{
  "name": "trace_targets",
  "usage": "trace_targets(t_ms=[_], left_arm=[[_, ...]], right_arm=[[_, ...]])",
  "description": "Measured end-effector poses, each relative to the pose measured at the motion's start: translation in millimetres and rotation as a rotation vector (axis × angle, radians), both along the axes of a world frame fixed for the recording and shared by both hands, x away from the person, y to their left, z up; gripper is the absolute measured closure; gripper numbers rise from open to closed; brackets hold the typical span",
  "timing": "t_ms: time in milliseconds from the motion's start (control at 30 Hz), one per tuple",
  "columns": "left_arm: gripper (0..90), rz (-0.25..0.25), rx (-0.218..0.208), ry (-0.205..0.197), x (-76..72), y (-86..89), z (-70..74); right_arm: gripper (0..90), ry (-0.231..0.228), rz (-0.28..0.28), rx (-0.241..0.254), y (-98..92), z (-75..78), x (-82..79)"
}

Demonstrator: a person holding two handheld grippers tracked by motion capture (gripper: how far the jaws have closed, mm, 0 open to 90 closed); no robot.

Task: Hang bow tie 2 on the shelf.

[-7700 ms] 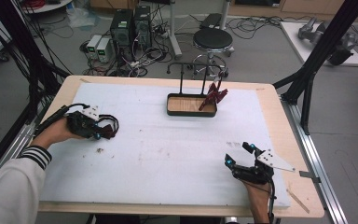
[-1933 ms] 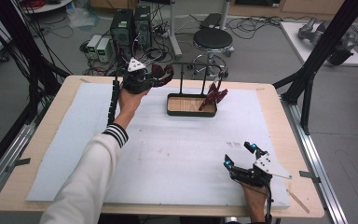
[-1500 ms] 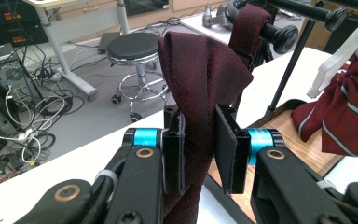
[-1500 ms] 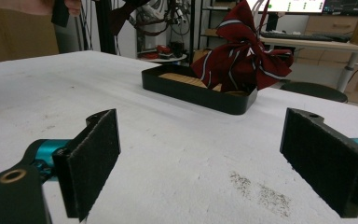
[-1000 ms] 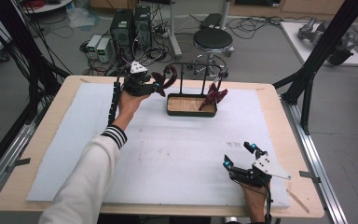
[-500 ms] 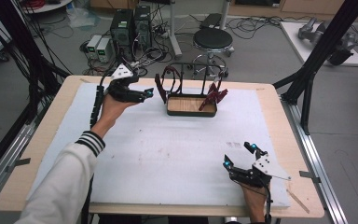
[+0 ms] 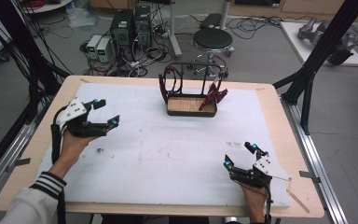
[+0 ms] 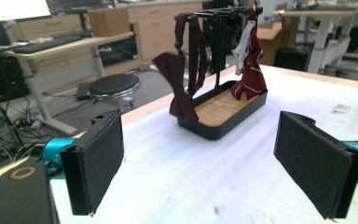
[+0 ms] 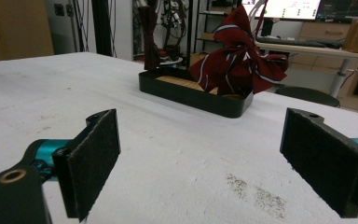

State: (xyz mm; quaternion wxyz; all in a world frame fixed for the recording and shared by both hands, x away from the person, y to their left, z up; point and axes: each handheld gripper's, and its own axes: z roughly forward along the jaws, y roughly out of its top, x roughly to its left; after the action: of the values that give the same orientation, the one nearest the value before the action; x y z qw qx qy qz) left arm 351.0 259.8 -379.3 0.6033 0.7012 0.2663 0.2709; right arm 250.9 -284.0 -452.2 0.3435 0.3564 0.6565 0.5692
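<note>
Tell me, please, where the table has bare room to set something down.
The white mat lies bare between the left gripper, the right gripper and the rack tray. It is crowded only at the rack, where the dark red bow ties hang.

Black tool [image 7: 101,113] with teal tips, grey plate; striped cuff [image 7: 49,184]

My left gripper [image 7: 103,113] sits at table's left side, jaws just opened wide, nothing btwn pads [image 8: 95,165], forearm in striped-cuff sleeve [image 7: 46,185]. My right gripper [image 7: 239,155] low near front-right edge, jaws apart, empty, hand behind it.
</note>
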Motion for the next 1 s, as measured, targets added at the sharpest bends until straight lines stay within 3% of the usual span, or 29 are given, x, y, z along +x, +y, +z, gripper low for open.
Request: trace_targets(t_ms=[67, 133, 300, 400, 467, 833, 900, 1000], left_arm=[[15.8, -0.001, -0.014, -0.004, -11.9, 8.7, -11.0], [14.1, -0.034, -0.046, 0.005, -20.9, 15.6, -22.6], [14.0, -0.018, -0.126, -0.003, -40.4, 26.1, -43.7], [14.0, -0.017, -0.128, -0.043, -52.2, 28.3, -50.6], [14.0, -0.019, -0.159, -0.067, -59.2, 29.2, -56.9], [14.1, 0.025, -0.152, -0.074, -68.2, 25.9, -76.0], [14.4, 0.039, -0.157, -0.098, -70.4, 25.9, -76.3], [14.5, 0.049, -0.169, -0.094, -70.6, 27.1, -76.8]], right_arm=[[11.2, 0.0, -0.001, -0.001, 0.1, 0.1, 0.0], [11.2, -0.003, -0.002, -0.001, -0.3, 0.1, 0.4], [11.2, -0.002, -0.004, 0.004, -0.4, 0.0, 0.4], [11.2, 0.001, -0.005, 0.007, -0.4, 0.0, -0.1], [11.2, -0.001, -0.006, 0.005, -0.4, 0.0, 0.0], [11.2, -0.005, 0.0, 0.003, -0.6, 0.0, 0.3], [11.2, -0.001, -0.001, 0.006, -0.6, 0.0, 0.1], [11.2, -0.005, -0.004, 0.007, -0.9, -0.1, 0.3]])
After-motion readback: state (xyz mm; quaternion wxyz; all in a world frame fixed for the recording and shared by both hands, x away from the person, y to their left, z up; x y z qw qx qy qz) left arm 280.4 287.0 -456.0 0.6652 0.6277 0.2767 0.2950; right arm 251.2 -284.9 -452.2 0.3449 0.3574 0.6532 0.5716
